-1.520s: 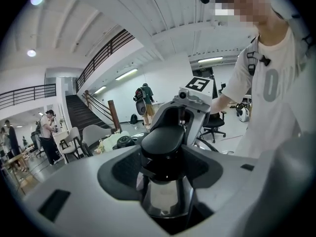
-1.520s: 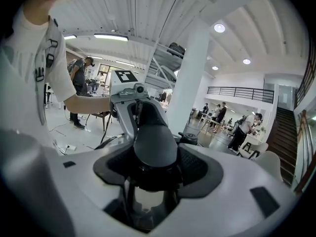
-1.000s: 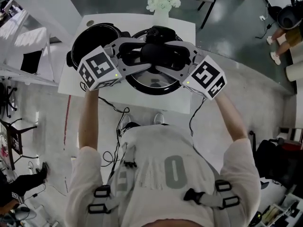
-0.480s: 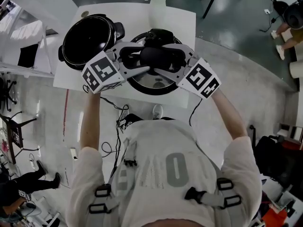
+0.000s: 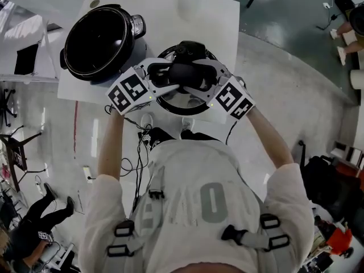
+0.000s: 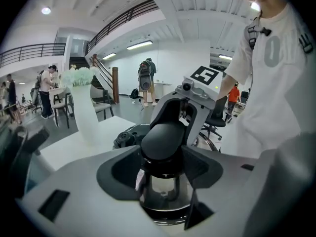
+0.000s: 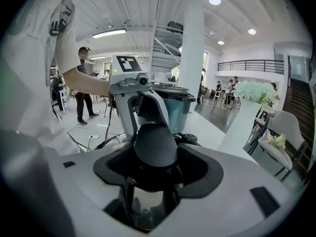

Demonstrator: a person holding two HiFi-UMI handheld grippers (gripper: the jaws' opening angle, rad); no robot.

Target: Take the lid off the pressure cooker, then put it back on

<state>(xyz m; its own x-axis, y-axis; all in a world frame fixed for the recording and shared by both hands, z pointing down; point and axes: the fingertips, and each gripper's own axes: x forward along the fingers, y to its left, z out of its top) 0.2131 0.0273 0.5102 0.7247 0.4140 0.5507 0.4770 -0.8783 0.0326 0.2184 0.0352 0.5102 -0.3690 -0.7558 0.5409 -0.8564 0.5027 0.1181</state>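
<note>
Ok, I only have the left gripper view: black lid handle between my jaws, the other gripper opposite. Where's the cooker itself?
Observer: The head view shows the cooker pot standing open on the table, to the left of the lid.
Operator: Does the right gripper have the handle too?
Observer: Yes. The right gripper view shows the right gripper with its jaws closed on either side of the lid handle.
Operator: Is the lid over the pot?
Observer: No. In the head view it sits beside the pot, above the near part of the table, not over the opening.
</note>
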